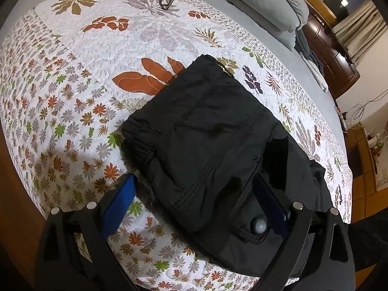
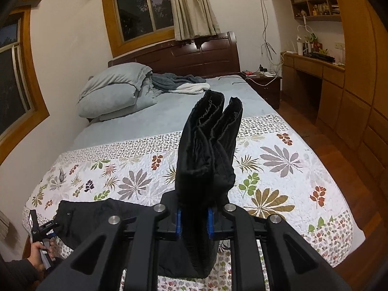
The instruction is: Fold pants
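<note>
Black pants lie on a floral quilt near the bed's foot edge. The waist button faces up. My left gripper is open and wide, straddling the waist end. Its left pad is off the cloth over the quilt, and its right pad rests at the fabric. In the right wrist view my right gripper is shut on the bunched pant legs, which stand up in front of the camera. The rest of the pants stays flat, with the left gripper and a hand beside it.
Grey pillows and blankets are piled at the dark headboard. A small dark clip-like object lies far up the quilt. A nightstand, wooden desk and wood floor are to the right of the bed.
</note>
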Demonstrator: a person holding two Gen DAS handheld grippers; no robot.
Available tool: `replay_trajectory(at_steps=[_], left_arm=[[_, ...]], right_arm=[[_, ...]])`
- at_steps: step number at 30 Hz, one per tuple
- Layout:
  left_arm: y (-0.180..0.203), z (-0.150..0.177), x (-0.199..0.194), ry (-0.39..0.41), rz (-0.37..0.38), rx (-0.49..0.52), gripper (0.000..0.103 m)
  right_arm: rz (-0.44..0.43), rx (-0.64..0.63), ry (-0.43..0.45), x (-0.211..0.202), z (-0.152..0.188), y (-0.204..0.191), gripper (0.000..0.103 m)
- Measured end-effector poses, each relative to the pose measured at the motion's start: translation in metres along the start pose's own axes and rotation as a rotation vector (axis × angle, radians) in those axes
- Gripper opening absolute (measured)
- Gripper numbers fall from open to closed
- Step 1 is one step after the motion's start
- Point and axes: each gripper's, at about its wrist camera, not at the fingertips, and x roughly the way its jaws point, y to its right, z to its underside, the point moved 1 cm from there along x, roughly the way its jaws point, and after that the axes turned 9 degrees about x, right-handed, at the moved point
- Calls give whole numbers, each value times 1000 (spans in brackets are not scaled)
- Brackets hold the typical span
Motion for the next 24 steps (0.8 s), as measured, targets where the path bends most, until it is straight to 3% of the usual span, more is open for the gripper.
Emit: replay_trajectory(at_steps=[24], left_arm=[[-3,2,-3,9,80,-10,95]], right_arm=[[22,-148,-51,19,7,-64,15]])
